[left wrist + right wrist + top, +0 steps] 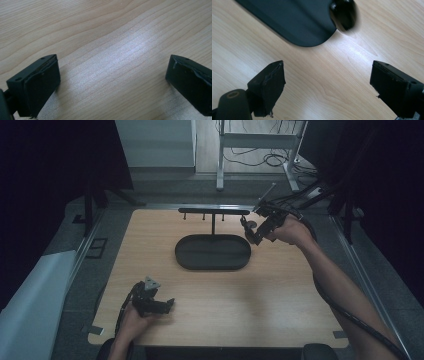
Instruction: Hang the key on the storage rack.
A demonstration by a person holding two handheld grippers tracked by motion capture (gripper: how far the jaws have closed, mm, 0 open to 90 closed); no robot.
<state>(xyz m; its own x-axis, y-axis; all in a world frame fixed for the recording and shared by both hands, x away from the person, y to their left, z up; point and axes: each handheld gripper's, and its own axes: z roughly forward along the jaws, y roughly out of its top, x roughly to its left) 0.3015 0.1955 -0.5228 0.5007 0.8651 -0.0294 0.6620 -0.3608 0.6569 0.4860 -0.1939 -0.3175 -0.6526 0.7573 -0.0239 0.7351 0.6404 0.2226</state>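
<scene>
Table (280, 285) wooden. Oval tray (212, 252) at centre, a T-shaped rack (214, 211) just behind at 12 o'clock. Left gripper (169, 305) low at 7 o'clock, jaws spread, nothing between. Right gripper (248, 231) raised at 2 o'clock beside tray's end, jaws spread, empty.

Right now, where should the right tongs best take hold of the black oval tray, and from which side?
Grip the oval tray at its raised rim on the right, rounded end, coming from above right, where the open right tongs hover. The tray lies flat and low, so probably only the rim offers an edge; one jaw inside, one outside.
</scene>
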